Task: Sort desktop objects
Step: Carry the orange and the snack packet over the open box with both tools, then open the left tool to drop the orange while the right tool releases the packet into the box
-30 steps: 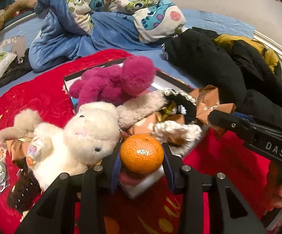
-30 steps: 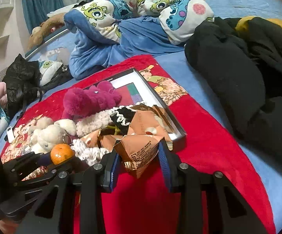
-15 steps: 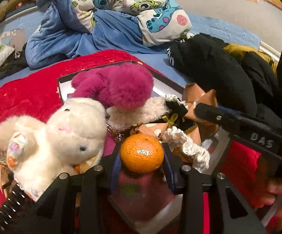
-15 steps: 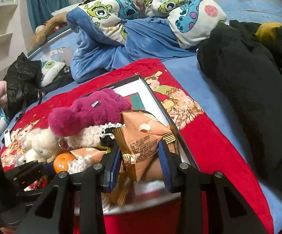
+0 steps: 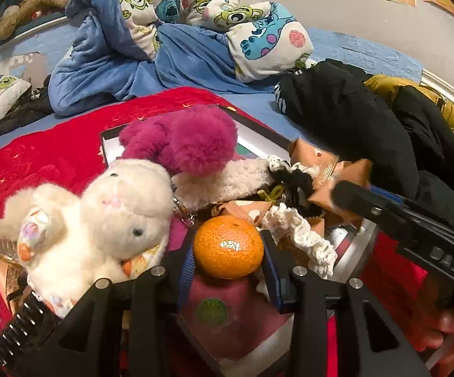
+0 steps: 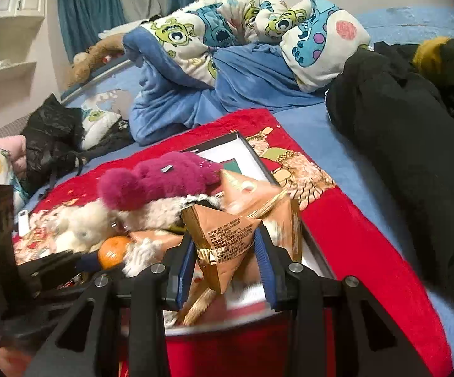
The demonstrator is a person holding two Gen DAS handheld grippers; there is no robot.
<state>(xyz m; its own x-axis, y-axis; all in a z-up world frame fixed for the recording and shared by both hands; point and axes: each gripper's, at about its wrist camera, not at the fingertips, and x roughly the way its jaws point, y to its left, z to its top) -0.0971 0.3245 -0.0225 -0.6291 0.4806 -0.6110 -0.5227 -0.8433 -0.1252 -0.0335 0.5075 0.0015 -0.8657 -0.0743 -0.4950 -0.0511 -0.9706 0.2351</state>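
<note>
My left gripper is shut on an orange tangerine and holds it over the near corner of a black-rimmed tray. The tangerine also shows in the right wrist view. My right gripper is shut on a brown snack packet, held above the tray's near right side. The tray holds a magenta plush, a white fluffy toy, crochet scrunchies and more brown packets.
A white plush rabbit lies at the tray's left edge on the red blanket. A comb and small bagged items lie at lower left. Black and yellow coats and a blue cartoon duvet lie behind.
Both grippers have moved forward over the tray with their objects still held. The snack packet is now above the tray's inside, and the tangerine is above its near corner.
</note>
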